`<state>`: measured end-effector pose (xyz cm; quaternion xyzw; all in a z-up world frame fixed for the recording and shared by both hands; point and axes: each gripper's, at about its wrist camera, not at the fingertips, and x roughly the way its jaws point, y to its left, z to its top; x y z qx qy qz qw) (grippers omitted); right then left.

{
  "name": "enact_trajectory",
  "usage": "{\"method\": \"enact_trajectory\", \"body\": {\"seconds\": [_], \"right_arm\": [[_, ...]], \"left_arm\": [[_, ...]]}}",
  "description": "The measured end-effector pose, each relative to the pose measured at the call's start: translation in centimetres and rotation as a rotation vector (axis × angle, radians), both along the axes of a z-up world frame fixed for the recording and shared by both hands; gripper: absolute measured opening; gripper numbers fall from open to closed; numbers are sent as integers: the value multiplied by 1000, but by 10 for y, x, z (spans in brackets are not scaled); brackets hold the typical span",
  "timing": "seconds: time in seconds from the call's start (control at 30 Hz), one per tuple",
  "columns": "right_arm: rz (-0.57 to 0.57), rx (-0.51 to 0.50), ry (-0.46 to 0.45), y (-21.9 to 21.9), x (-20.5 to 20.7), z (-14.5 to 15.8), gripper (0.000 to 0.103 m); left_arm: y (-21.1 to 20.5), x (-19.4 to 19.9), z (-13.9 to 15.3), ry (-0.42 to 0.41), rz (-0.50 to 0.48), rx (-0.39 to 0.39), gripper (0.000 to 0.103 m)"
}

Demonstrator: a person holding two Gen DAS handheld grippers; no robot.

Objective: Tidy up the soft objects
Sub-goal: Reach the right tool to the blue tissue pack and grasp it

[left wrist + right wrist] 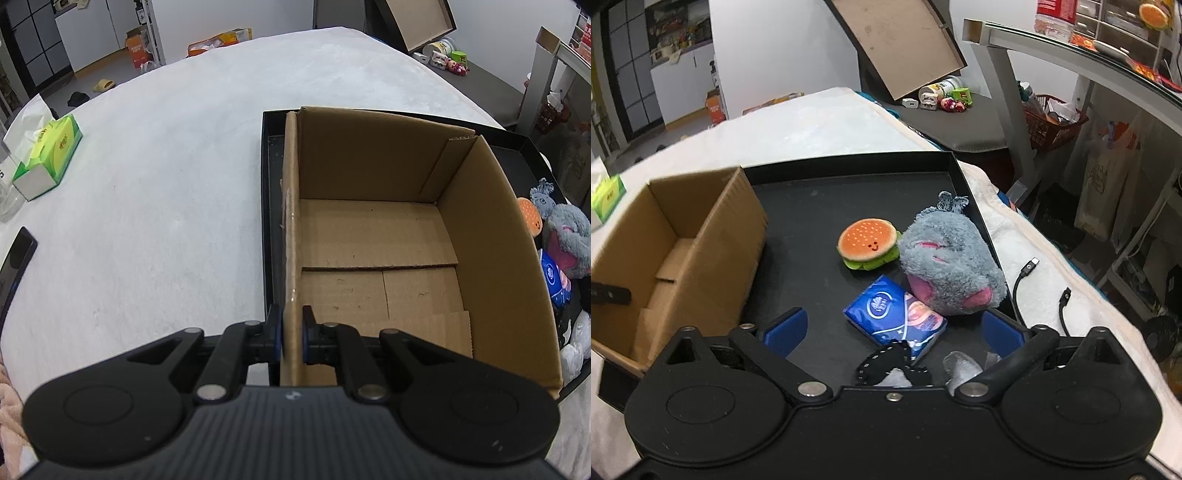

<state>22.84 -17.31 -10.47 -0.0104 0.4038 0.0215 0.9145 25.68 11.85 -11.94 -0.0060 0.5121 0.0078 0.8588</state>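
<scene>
- Soft objects: a burger plush (868, 243), a grey-and-pink plush (951, 266) and a blue tissue pack (895, 317) lie close together on the floor of the black tray (849, 166), to the right of the cardboard box (701, 236). The pack's far corner appears to tuck against the grey plush; the burger sits just beside both.
- A black item with white stitching (886, 363) and something white lie nearest the camera, partly hidden; their nature cannot be told.
- Handling, as a judgement: all appear light and compressible. The plushes should yield under the pads and tolerate a firm pinch across the body. The tissue pack's film looks slick; taking it across its narrow width seems safest.
- Right gripper (894, 332): jaws wide apart, nothing between the pads, poised above the tissue pack.
- Cardboard box: open-topped, empty inside, standing in the left part of the tray.
- Left gripper (291, 334): closed on the box's near-left wall, one pad either side, apparently steadying it.
- Surroundings: the tray rests on a white-covered bench (166, 184); a green tissue box (50, 155) sits well apart at its far left. Two black cables (1023, 284) lie right of the tray.
</scene>
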Motion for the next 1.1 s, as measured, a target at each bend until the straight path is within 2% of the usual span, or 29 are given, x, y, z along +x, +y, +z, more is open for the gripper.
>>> {"method": "enact_trajectory", "body": {"seconds": [0.27,0.33,0.5,0.63,0.9,1.1], "right_arm": [[53,-32,23,-2,10,-16,92],[60,-28,33,-1,14,-20,86],[78,-42,60,2,21,-29,82],[81,-50,73,4,24,-34,75],[88,-62,110,3,32,-44,68],[101,-76,111,7,39,-48,68]], "left_arm": [[-2,0,0,1,8,2,9],[-2,-1,0,-1,13,0,9],[-2,0,-1,2,14,2,9],[-1,0,-1,4,24,-2,9],[-3,1,-1,13,30,10,9],[-8,3,-2,22,26,32,9]]}}
